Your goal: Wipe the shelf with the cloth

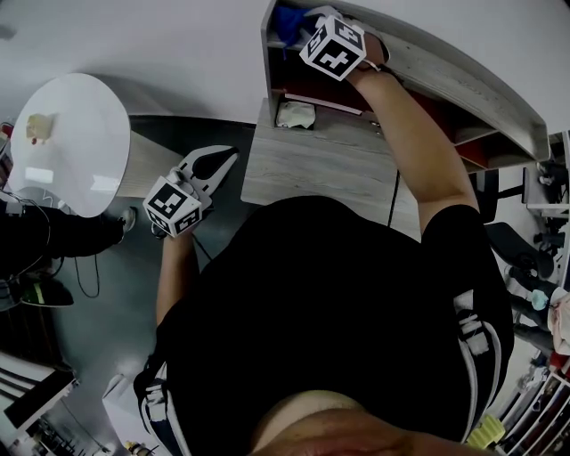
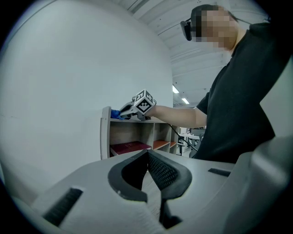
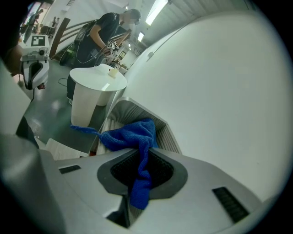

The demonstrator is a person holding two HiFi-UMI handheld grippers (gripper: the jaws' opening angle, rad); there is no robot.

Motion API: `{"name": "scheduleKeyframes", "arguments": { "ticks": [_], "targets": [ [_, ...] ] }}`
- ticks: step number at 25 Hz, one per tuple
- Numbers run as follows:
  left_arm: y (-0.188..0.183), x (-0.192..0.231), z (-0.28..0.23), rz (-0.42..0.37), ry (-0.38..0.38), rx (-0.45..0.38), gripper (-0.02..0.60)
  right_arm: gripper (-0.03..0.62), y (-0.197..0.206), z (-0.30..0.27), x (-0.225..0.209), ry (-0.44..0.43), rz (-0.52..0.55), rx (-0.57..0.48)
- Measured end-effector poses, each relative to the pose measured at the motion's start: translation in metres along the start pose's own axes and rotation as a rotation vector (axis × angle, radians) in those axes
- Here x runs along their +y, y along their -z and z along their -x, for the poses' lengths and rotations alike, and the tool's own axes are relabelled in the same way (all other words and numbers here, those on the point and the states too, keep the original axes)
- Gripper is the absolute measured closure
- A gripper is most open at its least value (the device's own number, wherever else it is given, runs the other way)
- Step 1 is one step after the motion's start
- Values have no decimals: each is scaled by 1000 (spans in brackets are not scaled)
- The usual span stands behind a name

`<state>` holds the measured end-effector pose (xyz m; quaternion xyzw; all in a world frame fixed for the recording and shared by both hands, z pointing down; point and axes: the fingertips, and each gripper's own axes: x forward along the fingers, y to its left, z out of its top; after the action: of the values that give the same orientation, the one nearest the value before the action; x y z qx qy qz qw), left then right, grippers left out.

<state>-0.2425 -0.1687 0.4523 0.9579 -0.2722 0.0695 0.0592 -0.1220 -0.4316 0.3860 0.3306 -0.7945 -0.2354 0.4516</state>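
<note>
Shelf (image 1: 463, 82) first: its top board runs long, left to right, along the wall. The right gripper (image 1: 301, 23) is up at the far-left end, jaws clamped on the blue cloth (image 3: 132, 135), which bunches on the board just ahead of the tips. Nearly the whole board lies to the right of it, so I reckon the sweep goes right. The left gripper (image 1: 218, 166) hangs low and near, well apart, jaws together, empty.
</note>
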Motion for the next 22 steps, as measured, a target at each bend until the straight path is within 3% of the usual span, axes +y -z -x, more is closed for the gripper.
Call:
{"name": "scheduleKeyframes", "arguments": {
  "ticks": [12, 22],
  "targets": [
    [-2, -13, -33, -10, 81, 19, 565, 540, 4, 52, -14, 81, -47, -119],
    [-10, -35, -77, -39, 201, 41, 565, 540, 27, 134, -25, 117, -288, -323]
  ]
}}
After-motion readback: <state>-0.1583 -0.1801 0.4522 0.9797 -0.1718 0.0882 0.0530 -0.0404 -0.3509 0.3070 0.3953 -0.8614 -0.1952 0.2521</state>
